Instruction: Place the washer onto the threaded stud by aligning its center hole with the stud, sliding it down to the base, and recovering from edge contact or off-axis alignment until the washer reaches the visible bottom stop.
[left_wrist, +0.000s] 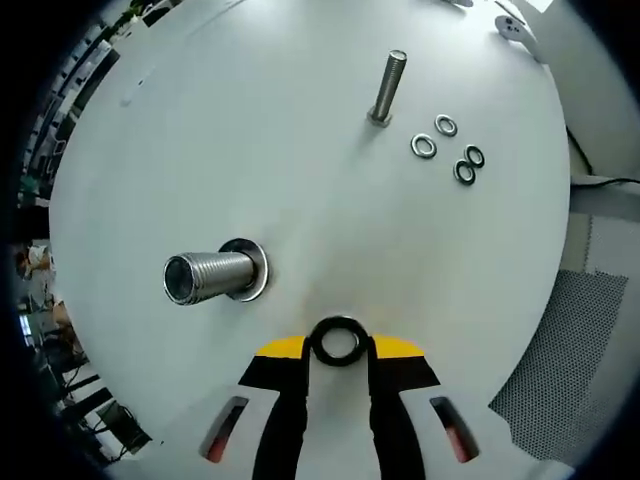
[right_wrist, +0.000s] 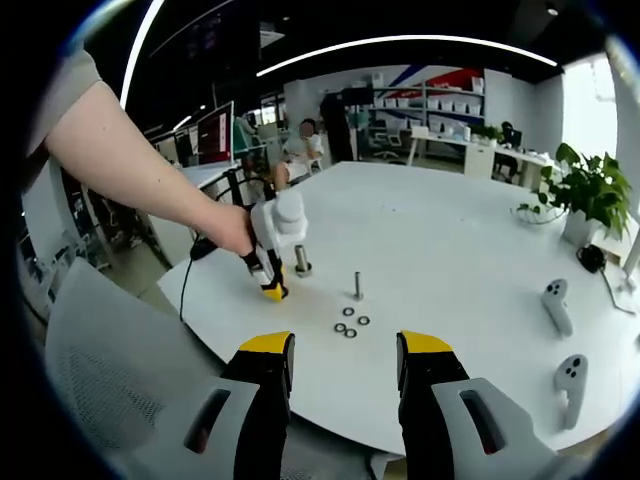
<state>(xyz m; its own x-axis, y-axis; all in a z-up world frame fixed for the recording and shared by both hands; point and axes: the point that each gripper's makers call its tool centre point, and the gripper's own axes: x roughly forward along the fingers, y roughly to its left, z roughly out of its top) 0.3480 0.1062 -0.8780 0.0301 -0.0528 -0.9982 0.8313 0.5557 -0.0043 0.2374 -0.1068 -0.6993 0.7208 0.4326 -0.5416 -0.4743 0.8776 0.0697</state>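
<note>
The left gripper (left_wrist: 339, 352) grips a dark metal ring washer (left_wrist: 338, 341) between its yellow tips, just near the thick threaded steel stud (left_wrist: 208, 276), not yet over it. One washer seems to lie at that stud's base already. Four spare washers (left_wrist: 447, 147) lie beside a thin bolt (left_wrist: 388, 88) on the white table (left_wrist: 200, 130). The right gripper (right_wrist: 340, 352) is open, holding nothing. Aligning and sliding remain.

No text, label, brand or number can be read anywhere.
</note>
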